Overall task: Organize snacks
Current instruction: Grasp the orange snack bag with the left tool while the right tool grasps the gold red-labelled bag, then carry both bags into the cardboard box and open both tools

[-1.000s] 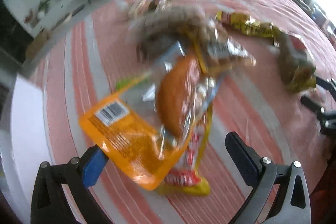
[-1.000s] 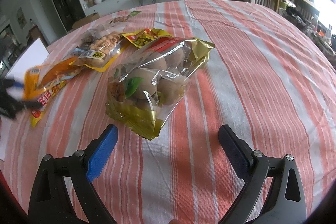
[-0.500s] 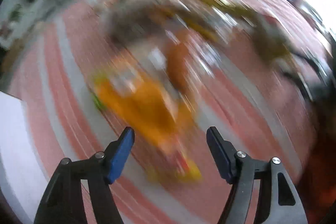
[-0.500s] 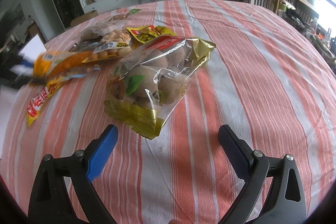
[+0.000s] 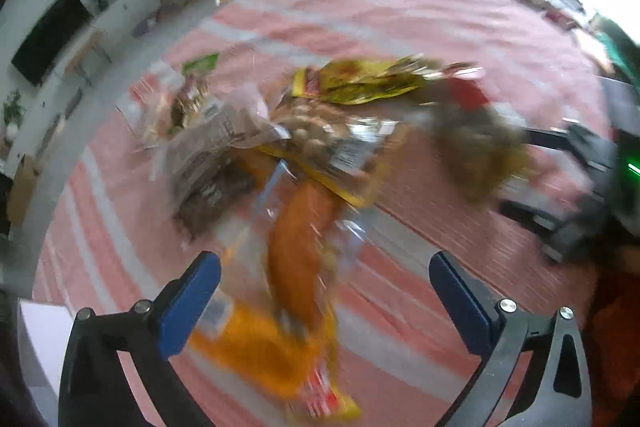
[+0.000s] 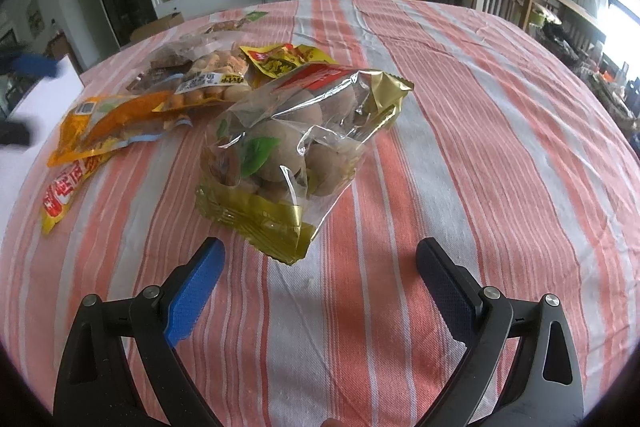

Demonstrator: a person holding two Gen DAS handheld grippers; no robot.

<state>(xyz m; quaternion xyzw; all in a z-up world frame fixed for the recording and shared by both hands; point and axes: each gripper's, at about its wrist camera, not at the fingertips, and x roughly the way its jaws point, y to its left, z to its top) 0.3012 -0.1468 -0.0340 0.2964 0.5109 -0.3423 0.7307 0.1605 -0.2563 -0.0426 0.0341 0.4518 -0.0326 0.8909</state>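
Left gripper (image 5: pixel 324 299): jaws just reopening wide, hanging over the orange packet (image 5: pixel 296 267), gripping nothing.
Right gripper (image 6: pixel 318 283): standing released and empty, just short of the clear bag of brown rounds (image 6: pixel 288 147).
Snacks: all lying on the striped tablecloth (image 6: pixel 480 147) — orange packet overlapping the peanut bag (image 6: pixel 212 75), a yellow sachet (image 6: pixel 280 61) behind, the clear bag apart.
Risk: crinkly film is looking slippery — closing on a corner could let a packet slide out.
Risk, pile: lifting the orange packet could be dragging overlapped neighbours askew.
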